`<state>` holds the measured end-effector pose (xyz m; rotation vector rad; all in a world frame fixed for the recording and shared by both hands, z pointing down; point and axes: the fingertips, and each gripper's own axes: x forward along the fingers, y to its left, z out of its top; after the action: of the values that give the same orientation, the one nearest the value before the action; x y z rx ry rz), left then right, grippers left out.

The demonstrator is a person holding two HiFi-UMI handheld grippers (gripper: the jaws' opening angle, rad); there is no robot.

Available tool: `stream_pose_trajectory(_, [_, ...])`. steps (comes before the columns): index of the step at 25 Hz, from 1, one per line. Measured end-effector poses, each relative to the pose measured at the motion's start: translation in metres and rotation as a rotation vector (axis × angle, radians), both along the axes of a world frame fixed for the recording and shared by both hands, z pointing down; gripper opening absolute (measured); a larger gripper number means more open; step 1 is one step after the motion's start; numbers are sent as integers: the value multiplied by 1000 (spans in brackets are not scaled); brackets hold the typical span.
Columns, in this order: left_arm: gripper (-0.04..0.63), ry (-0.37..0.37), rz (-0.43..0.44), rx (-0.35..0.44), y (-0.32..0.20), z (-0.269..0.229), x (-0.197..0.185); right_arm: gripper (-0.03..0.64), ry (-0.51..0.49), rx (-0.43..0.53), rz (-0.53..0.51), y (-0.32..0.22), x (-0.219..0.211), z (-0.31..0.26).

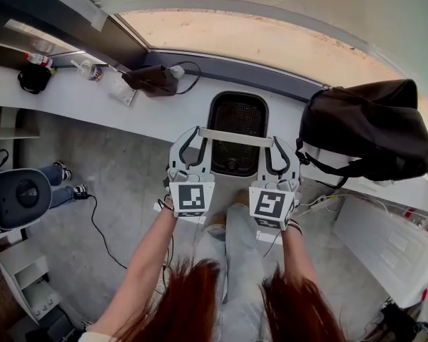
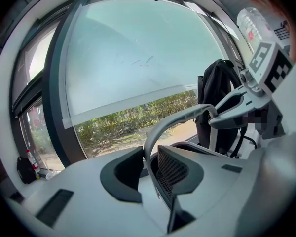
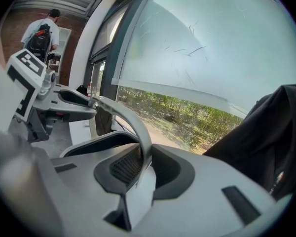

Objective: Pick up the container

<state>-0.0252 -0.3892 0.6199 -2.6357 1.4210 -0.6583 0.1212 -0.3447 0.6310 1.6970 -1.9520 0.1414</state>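
Hair (image 1: 196, 298): red-brown, fills the bottom edge of the head view and hides the shoulders.
Left hand-held gripper (image 1: 187, 140): closed on the left end of the container's handle. In its own view (image 2: 149, 154) the pale bar rises from between the two jaws.
Right hand-held gripper (image 1: 282, 144): clamped on the right end of the same handle. In its own view (image 3: 144, 154) the bar is pinched between the jaws.
Marker cubes (image 1: 191, 198): black-and-white square patterns, no readable writing.
Container (image 1: 235, 120): centre of the head view, between the two grippers. It is black mesh with a rounded rectangular mouth and a dark rim.
Handle (image 1: 235, 137): pale grey, crossing the mouth from gripper to gripper.
Hidden: the container's base is out of sight, so I cannot tell whether it hangs free or rests on something. The gripper views show only a strip of mesh and rim.
Bench (image 1: 164, 116): white, running from upper left to right behind the container.
Backpack (image 1: 364, 130): black, on the bench at right, near the right gripper.
Dark bag (image 1: 153, 79): upper left on the bench.
Bottle (image 2: 251, 26): clear, cut off at the upper right of the left gripper view, its label blurred and unreadable.
Window (image 2: 138, 58): frosted above, greenery below.
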Motion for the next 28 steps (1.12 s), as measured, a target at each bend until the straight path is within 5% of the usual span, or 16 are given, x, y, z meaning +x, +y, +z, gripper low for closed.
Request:
stream_pose_trajectory(14, [74, -45, -74, 17, -21, -5, 5, 64, -83, -4, -19, -17, 4, -1])
stream_pose_trajectory(28, [72, -56, -45, 44, -6, -30, 18, 63, -103, 3, -8, -3, 16, -22])
